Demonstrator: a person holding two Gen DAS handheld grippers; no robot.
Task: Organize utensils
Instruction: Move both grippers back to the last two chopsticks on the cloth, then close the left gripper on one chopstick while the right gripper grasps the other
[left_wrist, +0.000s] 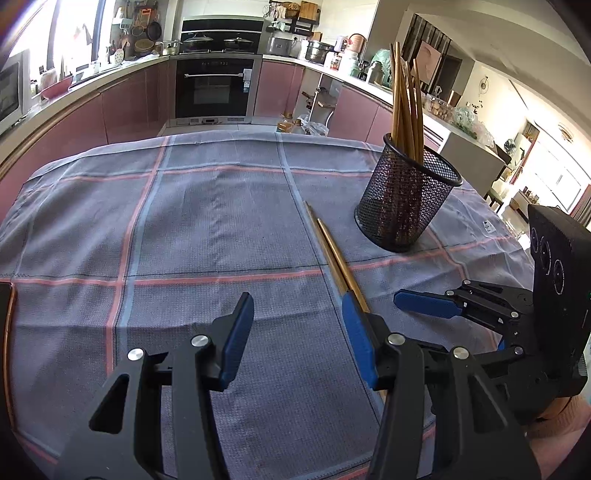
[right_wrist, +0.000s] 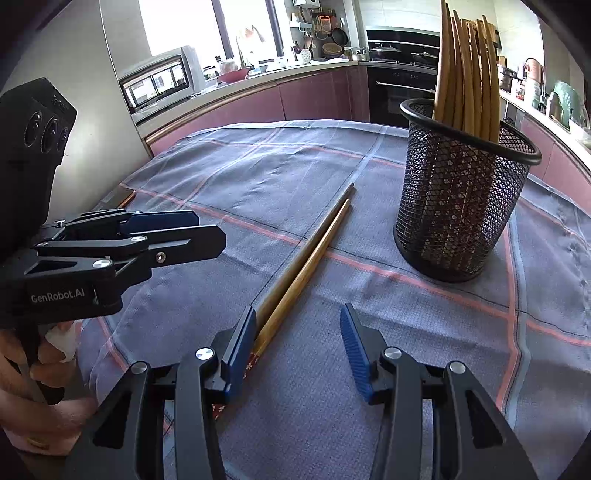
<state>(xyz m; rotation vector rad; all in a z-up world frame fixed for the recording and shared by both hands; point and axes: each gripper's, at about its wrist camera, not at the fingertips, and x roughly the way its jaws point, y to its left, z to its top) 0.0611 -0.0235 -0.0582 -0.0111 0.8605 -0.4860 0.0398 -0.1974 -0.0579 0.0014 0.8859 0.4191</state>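
Observation:
Two wooden chopsticks (left_wrist: 328, 247) lie side by side on the checked cloth (left_wrist: 207, 221); they also show in the right wrist view (right_wrist: 310, 254). A black mesh holder (left_wrist: 404, 197) stands upright to their right with several chopsticks in it, and shows in the right wrist view (right_wrist: 458, 199). My left gripper (left_wrist: 297, 338) is open and empty, just left of the chopsticks' near ends. My right gripper (right_wrist: 299, 343) is open and empty, with its left finger (right_wrist: 242, 347) over the chopsticks' near ends. The right gripper also shows at the right of the left wrist view (left_wrist: 428, 306).
The cloth (right_wrist: 406, 314) covers the table. A dark flat object (left_wrist: 5, 306) lies at the cloth's left edge. Kitchen counters and an oven (left_wrist: 214, 88) stand beyond the table's far edge.

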